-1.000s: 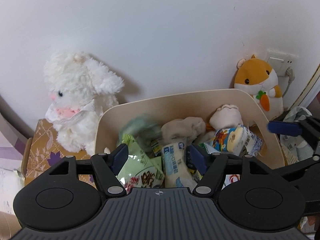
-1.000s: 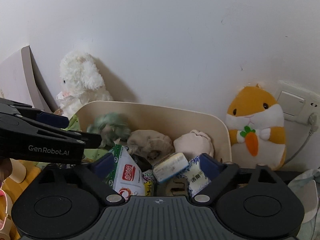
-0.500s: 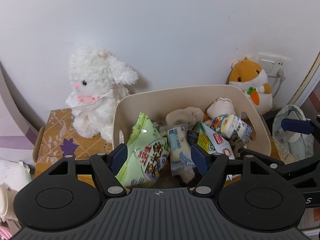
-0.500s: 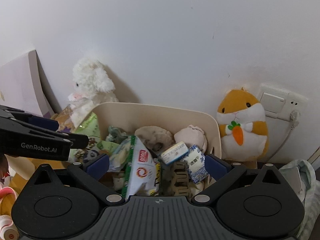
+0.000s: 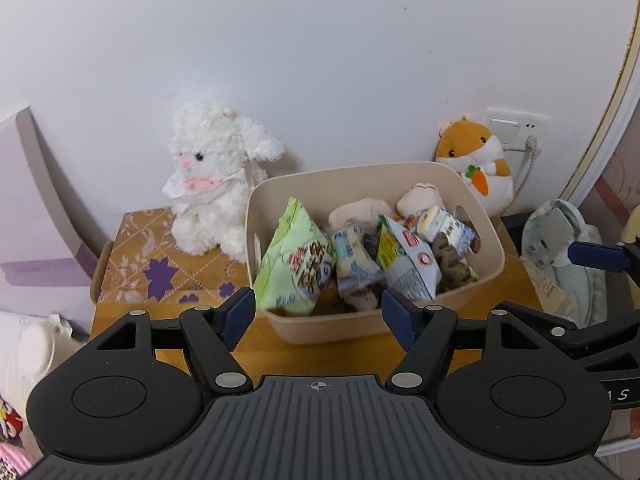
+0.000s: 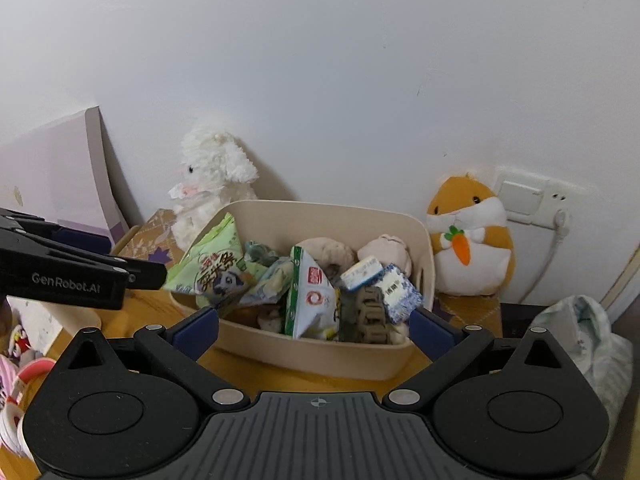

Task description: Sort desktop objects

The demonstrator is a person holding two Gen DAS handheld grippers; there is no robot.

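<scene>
Both grippers backed off bin [image 6: 304, 356] | left gripper [image 6: 132, 276] reads "GenRobot.AI"

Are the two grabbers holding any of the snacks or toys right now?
No. The left gripper and the right gripper are both open with nothing between their fingers. The snacks sit loose in the beige bin.

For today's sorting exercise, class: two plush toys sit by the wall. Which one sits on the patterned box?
The white rabbit, left of the bin, sits on the gold patterned box. The orange hamster stands behind the bin's right corner, by the wall socket.
</scene>
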